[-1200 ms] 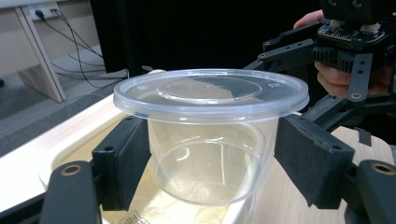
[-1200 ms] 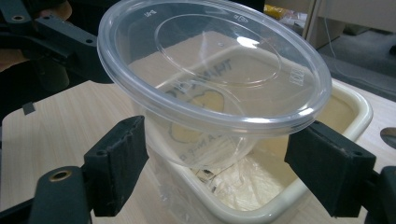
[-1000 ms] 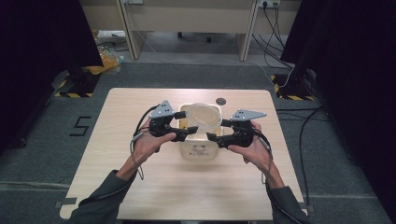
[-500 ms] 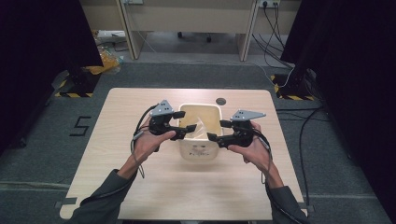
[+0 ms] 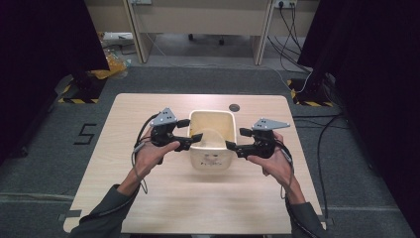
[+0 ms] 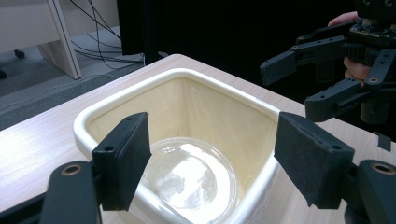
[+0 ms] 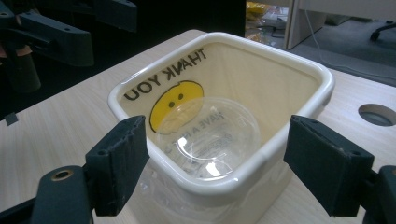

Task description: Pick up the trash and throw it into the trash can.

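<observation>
A cream, square bin (image 5: 212, 141) with rounded corners and a thick rolled rim, lined with a thin plastic bag (image 7: 243, 79); standing upright near the middle of the pale wood desk (image 5: 124, 198), slightly toward the far edge. Inside, at the bottom, a clear round lid or cup (image 6: 189, 175), tilted against one wall.

Left tongs (image 5: 190, 132) at the bin's left rim, spread wide, holding nothing; right tongs (image 5: 237, 141) at the right rim, likewise spread and empty. Each carried in a hand, both sleeves entering from the near edge.

From above: bin between the two tongs, a round hole (image 5: 234, 107) in the desk just beyond it, faint print on the bin's near outer wall, too small to read.

From the left gripper view: plain cream bag walls, glare on the clear piece, and the right tongs (image 6: 299, 84) farther off beyond the bin's far rim, spread apart.

From the right gripper view: print on the bag's inner wall, "THANK YOU" over a yellow smiley (image 7: 175, 100), with further lettering seen through the clear piece (image 7: 208, 135); bag film also draped down the bin's near outer wall; the desk hole (image 7: 377, 115) at right.
</observation>
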